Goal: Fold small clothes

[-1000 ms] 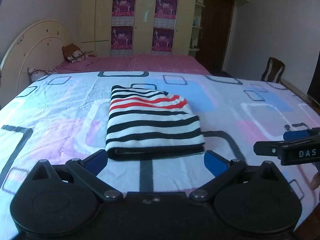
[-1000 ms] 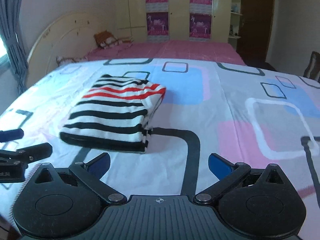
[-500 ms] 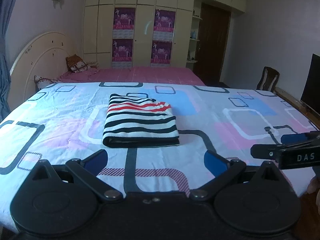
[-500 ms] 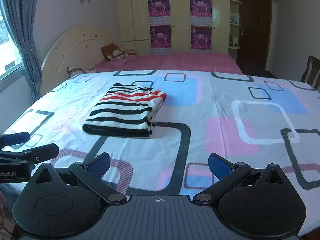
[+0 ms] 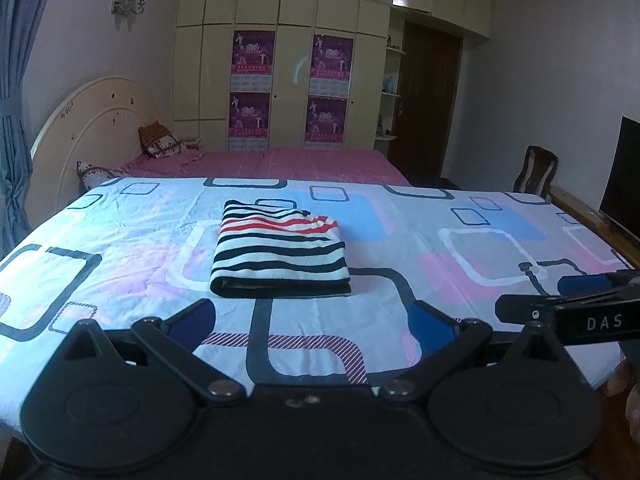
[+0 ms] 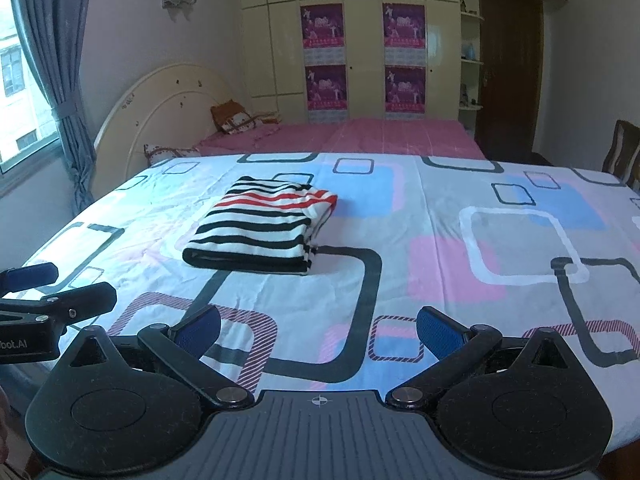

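A folded garment with black, white and red stripes (image 5: 280, 254) lies flat on the patterned bedsheet (image 5: 460, 264); it also shows in the right wrist view (image 6: 264, 228). My left gripper (image 5: 310, 326) is open and empty, held back from the garment near the bed's front edge. My right gripper (image 6: 318, 330) is open and empty, also back from the garment and to its right. The right gripper shows at the right edge of the left wrist view (image 5: 580, 300). The left gripper shows at the left edge of the right wrist view (image 6: 48, 292).
A second bed with a pink cover (image 5: 280, 162) and pillows stands behind, with a cream headboard (image 5: 96, 132) at left. A wardrobe with posters (image 5: 288, 88) fills the back wall. A wooden chair (image 5: 536, 174) and a dark screen (image 5: 620, 172) stand at right. Curtains (image 6: 60, 80) hang at left.
Both grippers have pulled back and up from the folded garment, which now looks smaller and farther away. The garment has not moved. Both grippers stay open.
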A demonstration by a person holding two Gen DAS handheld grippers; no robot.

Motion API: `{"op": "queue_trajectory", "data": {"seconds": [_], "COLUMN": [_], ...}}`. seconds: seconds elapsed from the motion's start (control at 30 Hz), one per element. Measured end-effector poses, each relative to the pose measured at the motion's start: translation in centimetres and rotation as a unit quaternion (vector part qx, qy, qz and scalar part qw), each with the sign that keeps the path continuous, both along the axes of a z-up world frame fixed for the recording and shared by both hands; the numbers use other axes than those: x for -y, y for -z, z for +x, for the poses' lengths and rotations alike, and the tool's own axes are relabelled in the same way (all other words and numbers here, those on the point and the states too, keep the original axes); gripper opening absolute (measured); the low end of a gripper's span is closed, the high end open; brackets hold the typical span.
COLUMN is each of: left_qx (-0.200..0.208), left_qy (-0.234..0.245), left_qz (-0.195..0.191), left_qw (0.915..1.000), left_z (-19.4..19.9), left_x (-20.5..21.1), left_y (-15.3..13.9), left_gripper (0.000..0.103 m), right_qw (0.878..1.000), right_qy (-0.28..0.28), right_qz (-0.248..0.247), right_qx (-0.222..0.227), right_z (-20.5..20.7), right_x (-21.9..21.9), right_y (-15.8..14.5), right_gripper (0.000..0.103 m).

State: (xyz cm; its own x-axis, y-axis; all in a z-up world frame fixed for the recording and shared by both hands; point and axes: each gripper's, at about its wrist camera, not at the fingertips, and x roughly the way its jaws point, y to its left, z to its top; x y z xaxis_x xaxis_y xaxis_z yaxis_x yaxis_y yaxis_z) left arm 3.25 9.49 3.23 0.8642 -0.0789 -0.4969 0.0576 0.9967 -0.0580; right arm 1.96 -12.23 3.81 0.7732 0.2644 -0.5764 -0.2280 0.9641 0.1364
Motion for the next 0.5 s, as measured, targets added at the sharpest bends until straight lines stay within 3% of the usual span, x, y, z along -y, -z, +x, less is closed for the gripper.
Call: {"op": "queue_trajectory", "data": {"seconds": [0.5], "left_qx": [0.004], "left_qy": [0.009], "left_qz": [0.003], "left_qw": [0.9999], "left_z": [0.17], "left_x": [0.62], "left_y": [0.11], "left_gripper": [0.103], "right_qw": [1.000], "right_qy": [0.008], "right_qz": [0.003], "right_qx": [0.003], "right_z": [0.03], "right_x": [0.97], "right_y": [0.01], "right_gripper": [0.103]}}
